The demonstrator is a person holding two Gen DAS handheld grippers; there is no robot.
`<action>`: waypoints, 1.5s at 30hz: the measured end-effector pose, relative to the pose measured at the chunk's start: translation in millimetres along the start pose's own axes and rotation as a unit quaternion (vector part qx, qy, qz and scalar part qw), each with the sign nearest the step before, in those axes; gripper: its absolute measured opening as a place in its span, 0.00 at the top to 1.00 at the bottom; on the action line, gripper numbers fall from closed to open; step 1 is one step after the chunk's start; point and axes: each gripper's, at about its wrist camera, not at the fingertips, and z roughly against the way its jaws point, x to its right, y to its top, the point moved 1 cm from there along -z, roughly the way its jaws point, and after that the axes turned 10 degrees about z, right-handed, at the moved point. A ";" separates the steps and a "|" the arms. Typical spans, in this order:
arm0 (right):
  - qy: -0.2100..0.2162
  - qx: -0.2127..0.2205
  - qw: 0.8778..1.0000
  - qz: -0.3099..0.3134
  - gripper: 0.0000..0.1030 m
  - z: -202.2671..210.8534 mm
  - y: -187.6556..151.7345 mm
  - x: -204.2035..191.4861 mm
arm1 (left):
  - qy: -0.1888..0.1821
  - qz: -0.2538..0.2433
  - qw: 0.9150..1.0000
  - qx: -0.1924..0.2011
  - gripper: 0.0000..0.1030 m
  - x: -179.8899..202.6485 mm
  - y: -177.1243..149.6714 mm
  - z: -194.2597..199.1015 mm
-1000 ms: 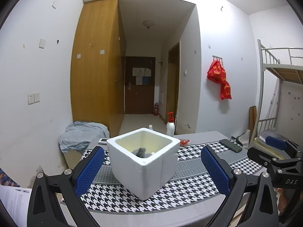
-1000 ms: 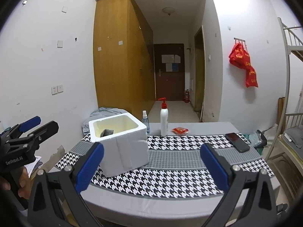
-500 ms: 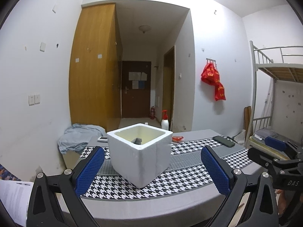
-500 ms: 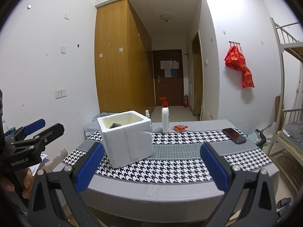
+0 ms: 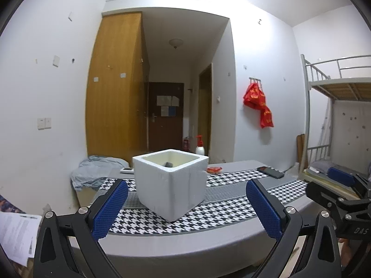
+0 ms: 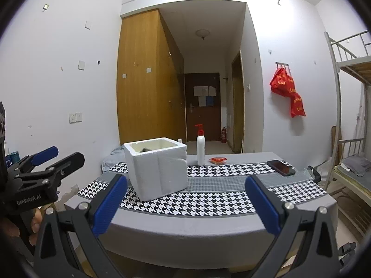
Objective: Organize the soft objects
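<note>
Dark grey soft lump (image 5: 168, 164) inside the white foam box (image 5: 171, 185) looks light, squashy; pinch its middle. Both the left gripper (image 5: 186, 208) and right gripper (image 6: 185, 207) are spread, empty.

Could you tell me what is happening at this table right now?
A person holds a gripper in each hand, short of the table. The left gripper and right gripper are both open and empty. A white foam box stands on the houndstooth runner, with a dark grey item showing inside.
</note>
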 end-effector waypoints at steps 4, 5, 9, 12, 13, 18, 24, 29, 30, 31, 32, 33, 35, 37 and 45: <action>-0.007 -0.008 1.000 0.001 0.00 -1.8 -8.7 3.6 | 0.012 0.011 1.000 0.013 0.01 -3.8 -7.5 -0.2; -0.007 -0.007 1.000 -0.001 0.00 -1.7 -9.9 4.7 | 0.015 0.017 1.000 0.014 0.01 -5.4 -9.6 -1.3; -0.012 -0.001 1.000 -0.007 0.00 0.9 -15.9 6.8 | 0.025 0.019 0.999 0.007 0.01 -8.0 -17.5 -8.5; -0.020 -0.003 1.000 0.000 0.00 0.6 -20.0 3.6 | 0.025 0.015 1.000 0.000 0.01 -7.5 -23.5 -8.9; -0.022 -0.005 1.000 0.002 0.00 0.4 -20.9 2.1 | 0.024 0.014 1.000 -0.001 0.01 -7.9 -25.1 -8.4; -0.019 0.000 1.000 0.007 0.00 3.1 -23.9 -2.0 | 0.026 0.011 1.000 0.007 0.01 -7.5 -28.6 -2.1; -0.027 0.007 1.000 0.009 0.00 8.3 -24.8 -2.2 | 0.031 0.010 0.999 0.018 0.01 -10.5 -28.6 4.6; -0.024 0.008 1.000 0.014 0.00 12.1 -33.8 -5.4 | 0.040 0.010 0.999 0.031 0.01 -16.8 -33.8 11.1; -0.024 0.007 1.000 0.015 0.00 11.6 -34.9 -5.6 | 0.044 0.010 0.998 0.032 0.01 -18.0 -36.3 11.4; -0.026 0.005 1.000 0.015 0.00 11.3 -36.9 -5.9 | 0.046 0.009 0.998 0.029 0.01 -19.3 -40.1 10.7; -0.026 0.004 1.000 0.017 0.00 11.2 -39.4 -6.3 | 0.047 0.010 0.999 0.025 0.01 -20.4 -42.4 10.1; -0.025 0.002 0.999 0.019 0.00 10.7 -42.5 -6.7 | 0.047 0.013 0.999 0.023 0.01 -21.9 -44.5 9.9; -0.028 -0.003 0.999 0.018 0.00 9.3 -46.8 -6.6 | 0.048 0.019 0.998 0.024 0.01 -25.5 -48.9 10.4; -0.027 -0.003 1.000 0.013 0.00 8.4 -51.4 -5.1 | 0.054 0.022 0.998 0.028 0.01 -27.9 -52.3 10.1; -0.026 -0.012 1.000 0.011 0.00 1.8 -56.8 -8.3 | 0.055 0.011 0.998 0.017 0.01 -25.2 -57.6 2.4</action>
